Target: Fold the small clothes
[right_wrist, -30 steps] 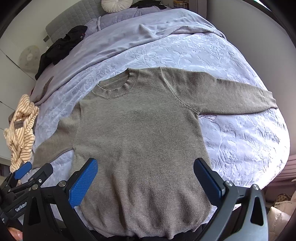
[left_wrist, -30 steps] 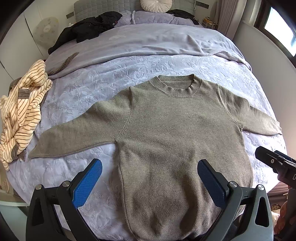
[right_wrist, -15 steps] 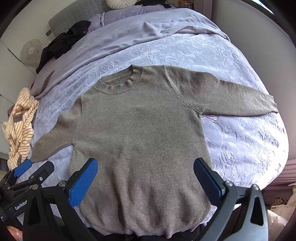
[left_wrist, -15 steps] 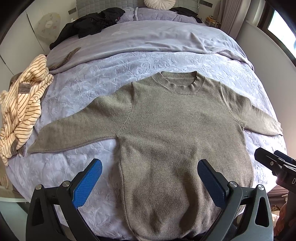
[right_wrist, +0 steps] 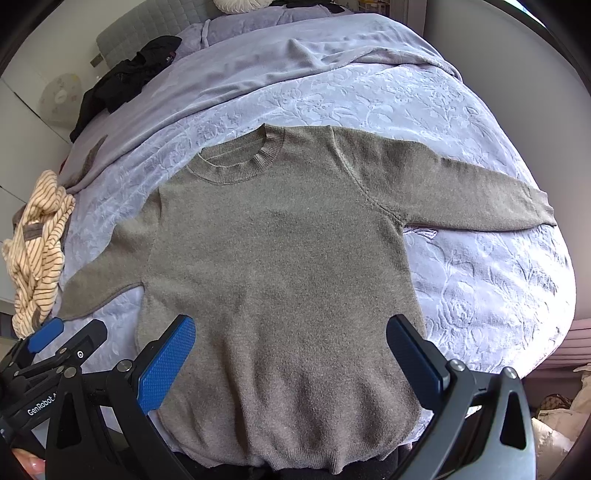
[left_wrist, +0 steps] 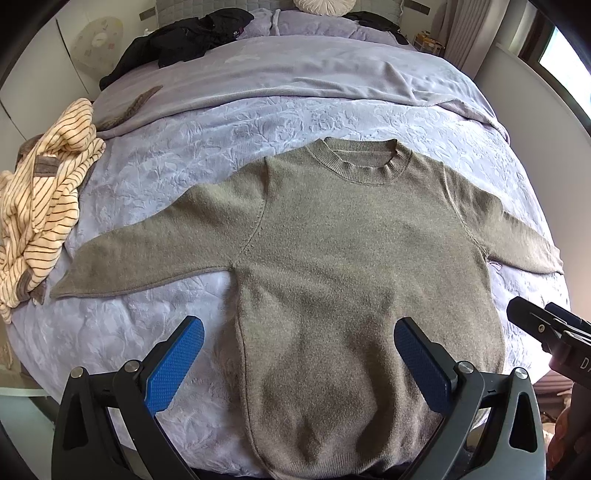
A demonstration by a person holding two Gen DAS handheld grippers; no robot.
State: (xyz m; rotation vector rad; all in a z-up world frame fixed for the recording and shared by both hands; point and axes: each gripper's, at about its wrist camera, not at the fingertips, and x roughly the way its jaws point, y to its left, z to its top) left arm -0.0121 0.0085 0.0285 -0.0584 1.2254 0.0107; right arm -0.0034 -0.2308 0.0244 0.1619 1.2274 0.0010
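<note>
A grey-brown knit sweater lies flat on the lilac bed, collar away from me, both sleeves spread out sideways. Its hem hangs at the near bed edge. My left gripper hovers open above the lower left part of the body, blue pads wide apart, holding nothing. My right gripper is open too, above the lower middle of the sweater. Each gripper shows at the edge of the other's view: the right one, the left one.
A cream striped garment is heaped at the bed's left edge. Black clothes and a round cushion lie near the headboard. A folded-back blanket covers the far half. A wall runs along the right.
Both cameras have drawn back and risen slightly, so the sweater sits a little lower and smaller in view. The sweater has not moved and both grippers stay open.
</note>
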